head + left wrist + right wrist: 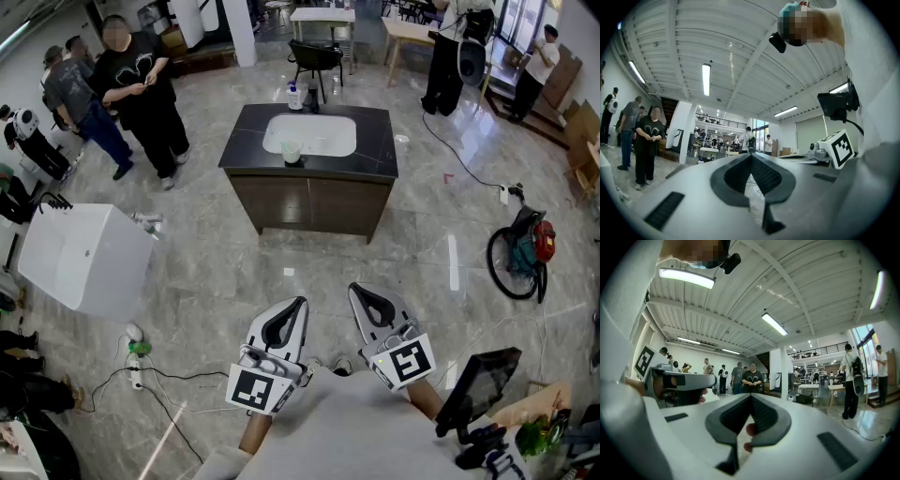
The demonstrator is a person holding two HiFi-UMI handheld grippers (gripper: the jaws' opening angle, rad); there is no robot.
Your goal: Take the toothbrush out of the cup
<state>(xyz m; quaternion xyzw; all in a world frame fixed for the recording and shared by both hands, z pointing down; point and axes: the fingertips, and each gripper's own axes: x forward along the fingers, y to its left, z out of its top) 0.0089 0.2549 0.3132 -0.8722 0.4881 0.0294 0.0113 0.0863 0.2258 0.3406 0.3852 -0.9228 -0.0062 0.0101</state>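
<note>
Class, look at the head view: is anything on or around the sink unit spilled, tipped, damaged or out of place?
Nothing stands out. The cup stands upright at the basin's front edge, the bottle upright behind it, no spill visible. Only loose cables trail across the floor lower left.

A dark counter (375, 141) with a white sink (323, 131) bears a cup (291, 152) and bottle (294, 97).

No legible text, no readable labels, brands, numbers or signs
</note>
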